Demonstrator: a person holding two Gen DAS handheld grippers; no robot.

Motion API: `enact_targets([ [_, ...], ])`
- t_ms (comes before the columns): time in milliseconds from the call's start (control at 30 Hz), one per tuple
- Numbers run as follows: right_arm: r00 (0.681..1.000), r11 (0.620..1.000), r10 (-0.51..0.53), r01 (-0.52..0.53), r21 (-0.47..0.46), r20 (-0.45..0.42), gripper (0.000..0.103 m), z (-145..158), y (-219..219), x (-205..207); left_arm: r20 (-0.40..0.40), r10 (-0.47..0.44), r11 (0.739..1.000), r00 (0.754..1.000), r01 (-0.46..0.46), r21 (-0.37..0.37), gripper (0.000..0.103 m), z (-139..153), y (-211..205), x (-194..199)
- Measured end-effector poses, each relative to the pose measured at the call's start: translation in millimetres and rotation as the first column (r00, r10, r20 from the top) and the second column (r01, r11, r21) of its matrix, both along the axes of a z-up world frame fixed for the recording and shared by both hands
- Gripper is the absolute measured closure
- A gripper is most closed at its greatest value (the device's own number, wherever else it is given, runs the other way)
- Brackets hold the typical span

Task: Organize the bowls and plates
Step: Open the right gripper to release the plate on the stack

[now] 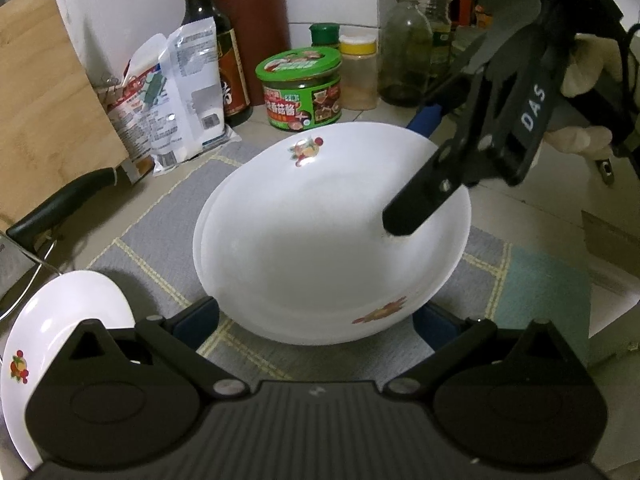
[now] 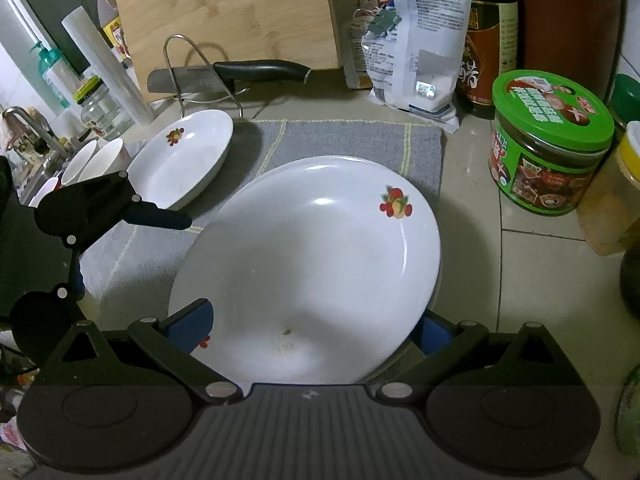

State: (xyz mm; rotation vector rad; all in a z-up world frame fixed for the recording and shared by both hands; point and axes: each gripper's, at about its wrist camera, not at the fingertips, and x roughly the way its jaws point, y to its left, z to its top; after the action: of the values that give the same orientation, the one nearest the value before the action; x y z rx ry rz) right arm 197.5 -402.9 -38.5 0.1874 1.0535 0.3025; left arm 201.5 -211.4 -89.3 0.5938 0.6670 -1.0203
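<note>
Left tool (image 1: 316,322): it is mine, its two blue-padded fingers stand wide apart, one on each side of the near rim of the large plates; I cannot tell if they touch the rim.
Right tool (image 2: 316,326): also spread wide, with the opposite rim of the same plates between its fingers (image 2: 191,322). In the left view one black finger of it hangs over the upper plate, and I see a light glove on my hand (image 1: 582,66) behind it.
Large plates (image 1: 320,232): two white plates with small fruit pictures, one lying in the other, in the middle of the grey mat. The upper one sits a little shifted, so the rim of the lower one shows on one side.
Grey mat (image 2: 352,140): it lies flat on the tiled bench.
Third plate (image 2: 182,156): same white kind, apart from the two, at the mat's edge, tilted, next to a wire rack (image 2: 200,76).
Bowls (image 2: 94,164): white ones, farther beyond that plate, near a tap.
Behind the mat: a green-lidded jar (image 1: 302,88), a dark sauce bottle (image 1: 212,40), a white bag (image 1: 176,92), a wooden cutting board (image 2: 228,12) and a black-handled knife (image 2: 240,74).
</note>
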Motion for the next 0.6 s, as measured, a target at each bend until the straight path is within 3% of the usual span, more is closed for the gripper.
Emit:
enact_targets([
  [233,1.000,1.000,0.008,-0.008,-0.016,0.004,0.000,0.4,2.7,-5.4,0.014,0.033,0.999,0.999,-0.033,-0.001,0.001,-0.7,-1.3,-2.9],
  [400,1.000,0.996,0.011,-0.012,-0.091,-0.009,0.000,-0.2,8.4,-8.0,0.023,0.064,0.998,0.998,-0.064,-0.016,0.001,0.8,3.1,-6.5],
  [600,0.999,0.992,0.016,-0.011,-0.130,0.031,0.000,8.1,9.8,-13.7,0.032,0.142,0.985,0.989,-0.138,-0.108,0.001,13.7,15.4,-8.9],
])
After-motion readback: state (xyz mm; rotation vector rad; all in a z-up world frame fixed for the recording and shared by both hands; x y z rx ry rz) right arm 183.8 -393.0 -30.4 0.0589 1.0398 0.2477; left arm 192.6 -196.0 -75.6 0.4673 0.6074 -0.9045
